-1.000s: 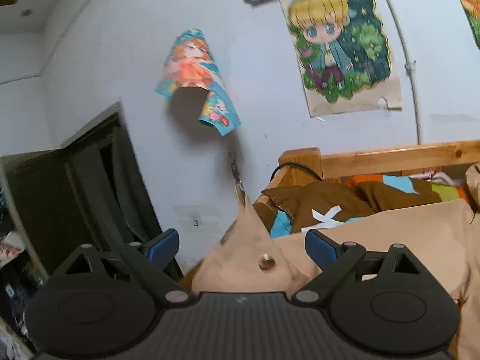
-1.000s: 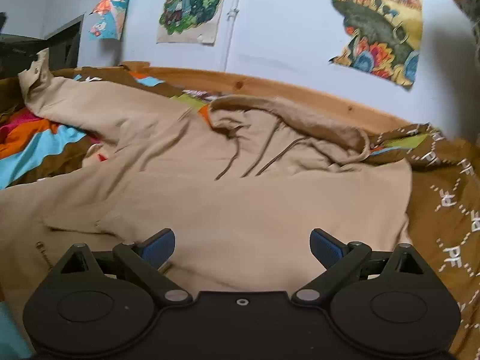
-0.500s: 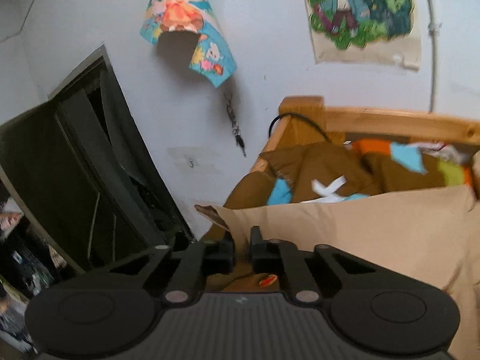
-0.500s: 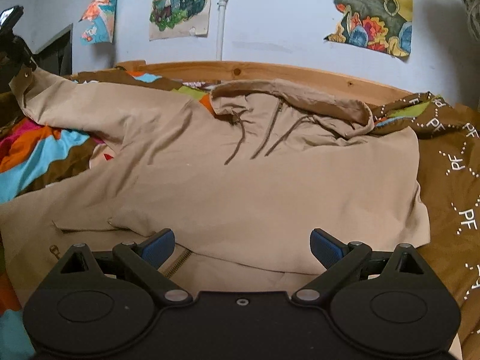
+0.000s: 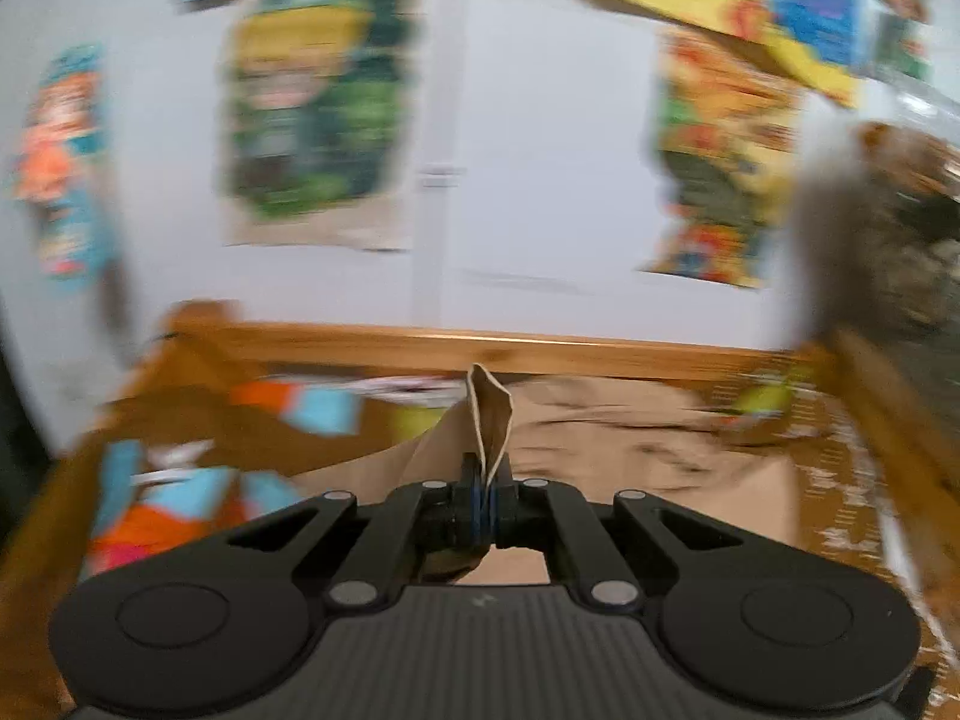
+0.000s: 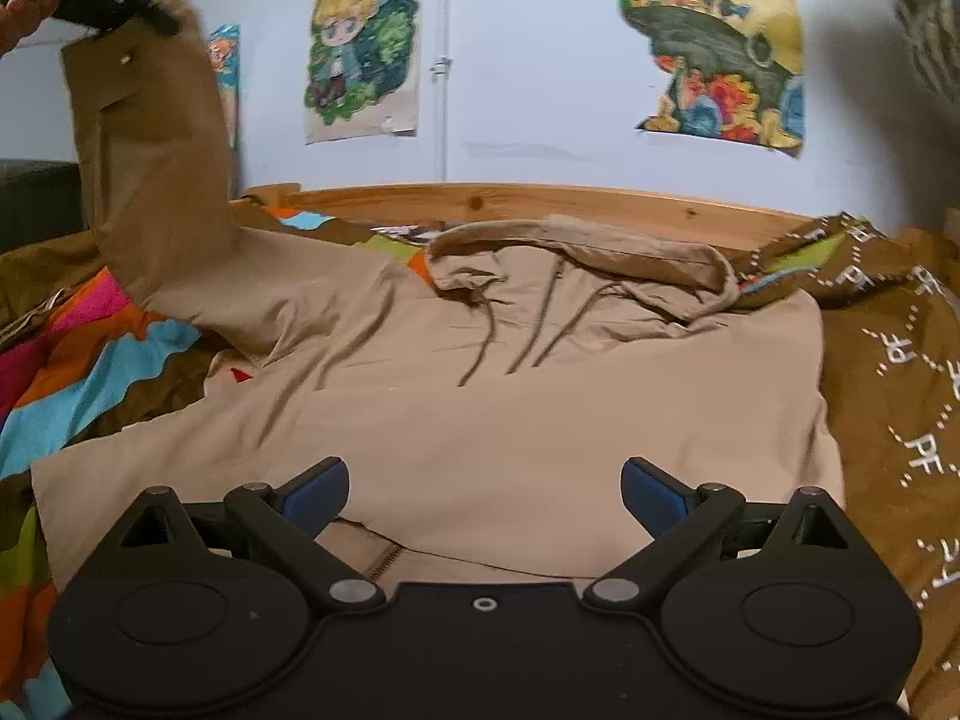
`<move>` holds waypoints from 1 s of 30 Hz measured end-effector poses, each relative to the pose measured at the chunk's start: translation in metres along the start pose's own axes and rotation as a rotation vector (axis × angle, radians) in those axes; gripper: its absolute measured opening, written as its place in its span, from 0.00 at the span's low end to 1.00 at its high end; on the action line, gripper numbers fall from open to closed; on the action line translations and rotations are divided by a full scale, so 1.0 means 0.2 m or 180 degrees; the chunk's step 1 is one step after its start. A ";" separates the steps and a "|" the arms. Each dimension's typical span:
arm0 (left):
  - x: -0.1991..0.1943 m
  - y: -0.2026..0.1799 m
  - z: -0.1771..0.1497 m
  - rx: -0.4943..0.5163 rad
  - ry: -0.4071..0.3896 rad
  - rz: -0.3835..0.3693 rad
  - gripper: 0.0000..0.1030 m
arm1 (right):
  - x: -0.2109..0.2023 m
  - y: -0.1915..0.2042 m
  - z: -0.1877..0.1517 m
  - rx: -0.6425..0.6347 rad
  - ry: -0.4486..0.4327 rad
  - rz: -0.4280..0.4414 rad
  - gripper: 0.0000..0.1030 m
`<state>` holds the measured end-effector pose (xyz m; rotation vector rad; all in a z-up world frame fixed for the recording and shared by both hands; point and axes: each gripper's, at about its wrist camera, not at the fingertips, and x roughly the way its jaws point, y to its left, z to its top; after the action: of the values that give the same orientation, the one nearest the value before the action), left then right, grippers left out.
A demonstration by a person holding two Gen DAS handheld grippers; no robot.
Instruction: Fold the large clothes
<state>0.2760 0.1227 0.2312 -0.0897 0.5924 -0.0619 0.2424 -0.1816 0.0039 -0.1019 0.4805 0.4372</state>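
A tan hooded jacket lies spread front-up on the bed, hood toward the headboard. In the right wrist view its left sleeve is raised high in the air, the cuff pinched by my left gripper, held by a hand at the top left. The left wrist view is motion-blurred; there my left gripper is shut on the sleeve cuff, which sticks up between the fingers. My right gripper hovers open over the jacket's lower hem, nothing between its fingers.
A colourful patterned bedspread covers the bed on the left, a brown printed blanket on the right. The wooden headboard runs along a white wall with posters. A dark cabinet stands far left.
My left gripper went from open to shut on the sleeve cuff, then lifted it and swung toward the middle of the bed. My right gripper stayed open and edged closer over the hem.
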 end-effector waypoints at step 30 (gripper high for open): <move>0.87 -0.28 -0.88 0.0241 0.0480 0.0100 0.64 | -0.11 -0.40 -0.25 0.0843 0.0243 -0.0455 0.95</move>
<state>0.3203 0.0406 -0.0050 -0.0021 0.7412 -0.0611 0.2388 -0.2715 -0.0306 0.1027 0.5981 0.2273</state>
